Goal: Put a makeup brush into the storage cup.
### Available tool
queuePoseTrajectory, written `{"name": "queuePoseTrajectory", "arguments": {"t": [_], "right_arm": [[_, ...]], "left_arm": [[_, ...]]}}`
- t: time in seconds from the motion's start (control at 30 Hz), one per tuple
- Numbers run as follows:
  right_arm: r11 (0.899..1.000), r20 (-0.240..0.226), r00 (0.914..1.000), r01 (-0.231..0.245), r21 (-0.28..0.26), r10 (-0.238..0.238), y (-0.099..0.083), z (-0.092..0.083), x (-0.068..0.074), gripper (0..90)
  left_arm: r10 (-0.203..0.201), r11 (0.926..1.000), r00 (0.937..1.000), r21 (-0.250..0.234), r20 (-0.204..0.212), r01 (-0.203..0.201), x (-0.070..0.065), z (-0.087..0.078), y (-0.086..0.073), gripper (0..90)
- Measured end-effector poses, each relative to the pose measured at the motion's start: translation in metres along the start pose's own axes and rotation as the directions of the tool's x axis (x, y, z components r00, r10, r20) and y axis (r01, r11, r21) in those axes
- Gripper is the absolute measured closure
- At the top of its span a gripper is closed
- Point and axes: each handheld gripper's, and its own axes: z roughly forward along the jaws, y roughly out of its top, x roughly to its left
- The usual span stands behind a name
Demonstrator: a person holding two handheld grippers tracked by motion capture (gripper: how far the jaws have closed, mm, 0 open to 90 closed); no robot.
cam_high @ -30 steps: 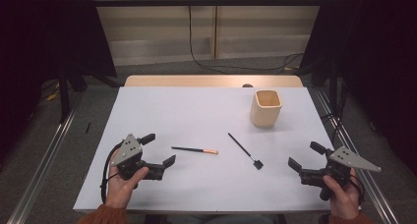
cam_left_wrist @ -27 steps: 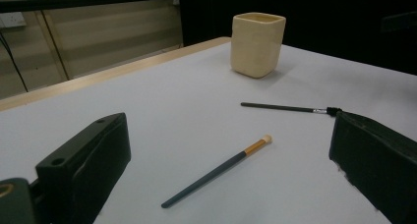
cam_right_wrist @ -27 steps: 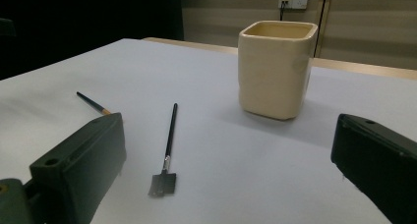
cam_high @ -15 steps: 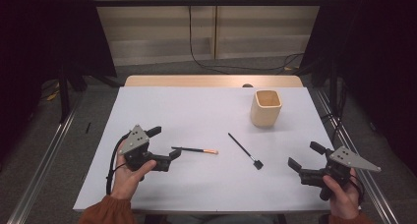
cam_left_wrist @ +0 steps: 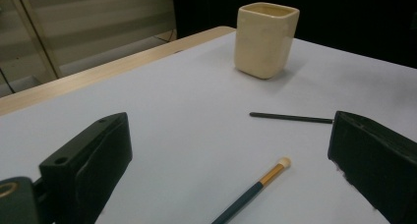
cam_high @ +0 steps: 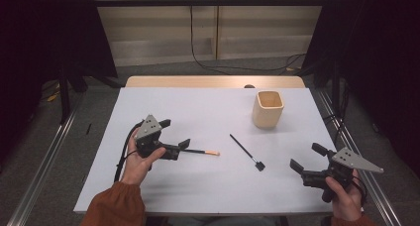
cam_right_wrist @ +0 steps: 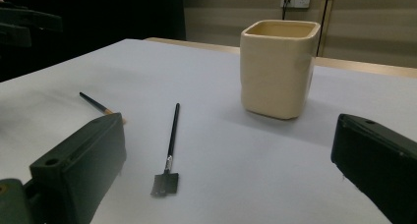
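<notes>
Moving in from 9 o'clock over the last second, the left gripper has crossed the white table and now stands at the dark end of the pencil-like brush. Its jaws are wide apart, one on each side of the handle, and in the left gripper view the brush runs up between them without touching either. I judge this as the approach to a grasp: the closing is not yet done.

The brush lies flat left of the table's centre. Its long axis goes nearly from 9 to 3 o'clock in the high view, with the pale orange tip at 3 o'clock, toward the flat black brush, which lies apart from it on a diagonal, head toward 5 o'clock. The cream cup stands at about 1 o'clock from the tip, well apart.

The right gripper has not moved; it rests at the table's 4 o'clock edge, jaws also apart, holding nothing.
</notes>
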Motion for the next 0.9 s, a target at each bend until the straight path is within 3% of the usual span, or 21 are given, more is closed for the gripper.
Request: {"name": "queuePoseTrajectory", "arguments": {"t": [0.1,0.37,0.47,0.57,0.63,0.77,0.83,0.9], "right_arm": [[1.000,0.000,1.0000,0.004,-0.001,-0.004,0.000,0.000,0.000,0.0],[1.000,-0.002,1.0000,0.007,0.002,-0.007,0.000,0.000,0.000,0.0],[1.000,-0.003,1.0000,0.008,0.000,-0.008,0.000,0.000,0.000,0.0],[1.000,-0.005,1.0000,0.008,0.003,-0.008,0.000,0.000,0.000,0.0],[1.000,-0.010,0.9999,0.013,0.007,-0.013,0.000,0.000,0.001,0.0],[1.000,-0.015,0.9997,0.018,0.008,-0.018,0.000,0.001,0.001,0.0],[1.000,-0.016,0.9997,0.020,0.008,-0.019,0.000,0.001,0.001,0.0],[1.000,-0.016,0.9997,0.020,0.009,-0.020,0.000,0.001,0.001,0.0]], "left_arm": [[0.015,0.9999,0.9999,-0.005,0.005,-0.015,-0.002,0.004,0.007,2.9],[0.057,0.9967,0.9981,0.056,0.021,-0.058,0.005,0.022,0.020,3.4],[0.047,0.9981,0.9985,0.038,0.028,-0.048,0.006,0.025,0.025,3.7],[0.067,0.9959,0.9975,0.060,0.025,-0.068,0.007,0.027,0.028,4.1],[0.045,0.9926,0.9974,0.110,0.057,-0.051,0.007,0.030,0.031,5.3],[0.056,0.9839,0.9955,0.165,0.077,-0.068,0.006,0.034,0.033,5.7],[0.069,0.9723,0.9924,0.216,0.102,-0.090,0.008,0.038,0.035,5.9],[0.072,0.9688,0.9915,0.229,0.108,-0.096,0.009,0.040,0.035,6.4]]}}
